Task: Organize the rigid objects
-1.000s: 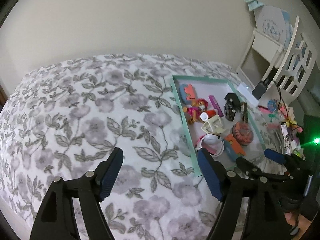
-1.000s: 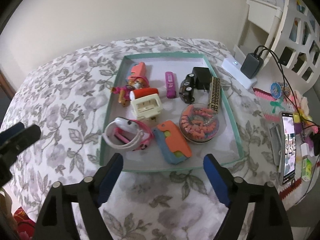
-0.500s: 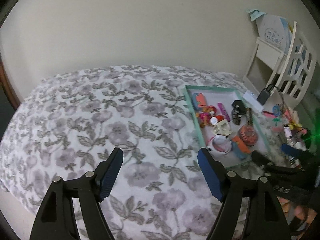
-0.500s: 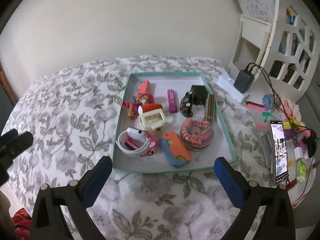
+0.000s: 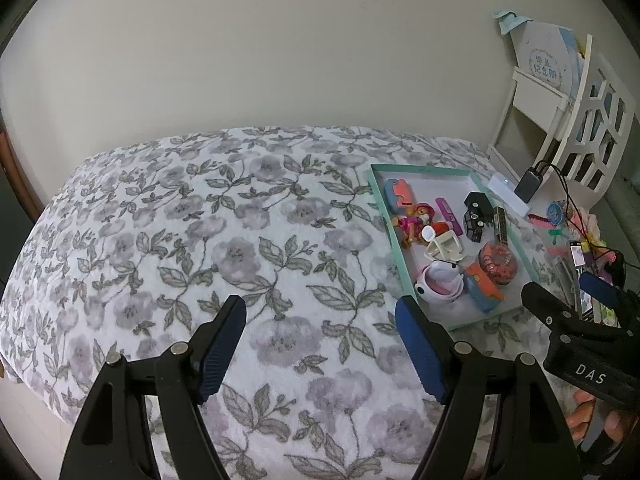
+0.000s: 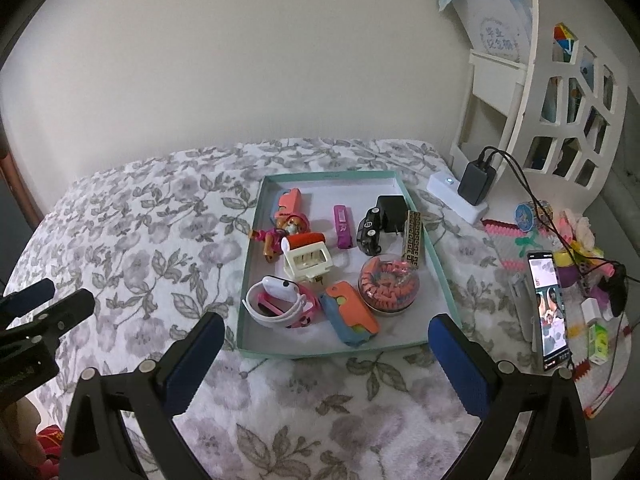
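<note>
A teal-rimmed tray lies on the flowered bed and also shows in the left wrist view. It holds several small objects: a pink and white watch, an orange and blue case, a round clear tub of orange pieces, a white plug, a toy figure, a purple stick, a black toy car and a black charger. My right gripper is open and empty, hovering before the tray's near edge. My left gripper is open and empty over bare bedspread, left of the tray.
A lit phone stands right of the tray among cables and small trinkets. A white power strip with a black adapter lies beyond it. A white shelf unit stands against the wall at right. The flowered bedspread stretches left.
Both grippers have pulled back and up from the bed, so the tray looks smaller and farther. The right gripper's jaws have spread wider. Objects in the tray have not moved.
</note>
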The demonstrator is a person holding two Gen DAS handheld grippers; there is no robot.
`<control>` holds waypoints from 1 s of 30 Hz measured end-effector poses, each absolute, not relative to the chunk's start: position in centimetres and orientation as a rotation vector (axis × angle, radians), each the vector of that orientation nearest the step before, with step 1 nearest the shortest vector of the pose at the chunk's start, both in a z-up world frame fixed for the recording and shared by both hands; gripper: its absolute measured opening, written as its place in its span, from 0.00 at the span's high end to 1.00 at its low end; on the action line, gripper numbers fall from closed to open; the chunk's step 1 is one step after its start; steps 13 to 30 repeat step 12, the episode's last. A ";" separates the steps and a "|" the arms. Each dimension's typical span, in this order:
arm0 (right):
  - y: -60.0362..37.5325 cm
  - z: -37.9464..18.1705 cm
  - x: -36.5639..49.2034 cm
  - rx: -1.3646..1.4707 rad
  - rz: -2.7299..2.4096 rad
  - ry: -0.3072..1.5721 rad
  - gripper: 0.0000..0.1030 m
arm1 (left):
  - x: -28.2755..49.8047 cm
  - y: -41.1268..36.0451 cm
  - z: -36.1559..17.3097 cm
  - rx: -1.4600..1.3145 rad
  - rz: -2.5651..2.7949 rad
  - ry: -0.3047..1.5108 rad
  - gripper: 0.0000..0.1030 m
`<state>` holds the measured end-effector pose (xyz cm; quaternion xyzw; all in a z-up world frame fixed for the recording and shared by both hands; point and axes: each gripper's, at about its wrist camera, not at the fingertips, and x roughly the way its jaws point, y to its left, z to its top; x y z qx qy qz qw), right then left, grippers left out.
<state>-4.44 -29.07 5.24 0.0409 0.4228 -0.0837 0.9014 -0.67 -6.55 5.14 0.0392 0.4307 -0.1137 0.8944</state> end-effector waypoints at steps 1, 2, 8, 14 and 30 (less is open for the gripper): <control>-29.1 5.3 -4.4 0.084 -0.174 0.874 0.00 | -0.7 -6.6 5.2 0.081 -0.235 0.892 0.24; -29.1 5.3 -4.4 0.084 -0.174 0.873 0.00 | -0.7 -6.7 5.2 0.078 -0.234 0.890 0.24; -29.1 5.3 -4.4 0.081 -0.170 0.877 0.00 | -0.8 -6.6 5.2 0.075 -0.246 0.868 0.24; -29.2 5.2 -4.3 0.080 -0.168 0.880 0.00 | -0.8 -6.4 5.3 0.067 -0.232 0.866 0.24; -29.2 5.2 -4.3 0.080 -0.168 0.880 0.00 | -0.8 -6.4 5.3 0.067 -0.232 0.866 0.24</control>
